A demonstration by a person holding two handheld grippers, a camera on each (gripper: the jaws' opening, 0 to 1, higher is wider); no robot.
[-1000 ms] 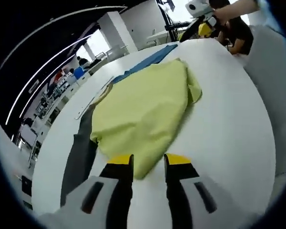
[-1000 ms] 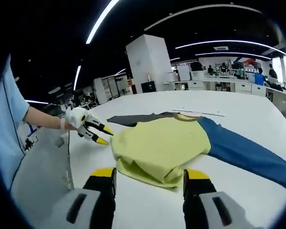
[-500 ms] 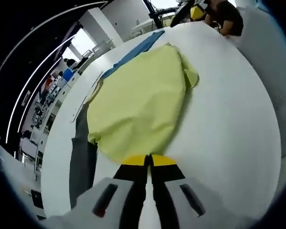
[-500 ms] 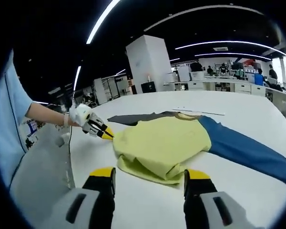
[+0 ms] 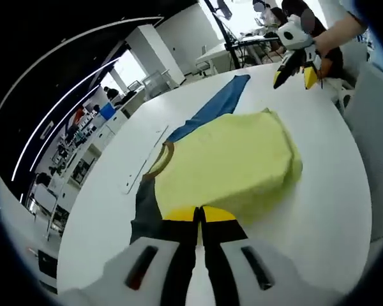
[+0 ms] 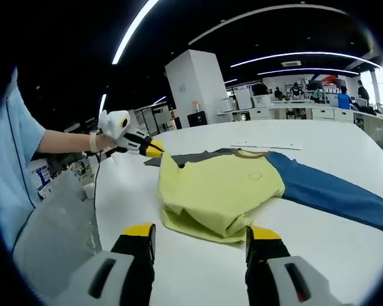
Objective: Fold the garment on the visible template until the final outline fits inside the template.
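Garment point(image 5: 230, 162) hem in left tongs point(image 5: 199, 213)

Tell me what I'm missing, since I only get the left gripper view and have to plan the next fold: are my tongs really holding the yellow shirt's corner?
Observer: Yes. In the right gripper view, the left tongs are shut on a corner of the yellow shirt, and that corner looks held up off the white table.
Operator: What about the shirt's edge on the side away from me?
Observer: That edge lies doubled, with one yellow layer sticking out from under the other. It sits just beyond the right tongs, which are open and empty.
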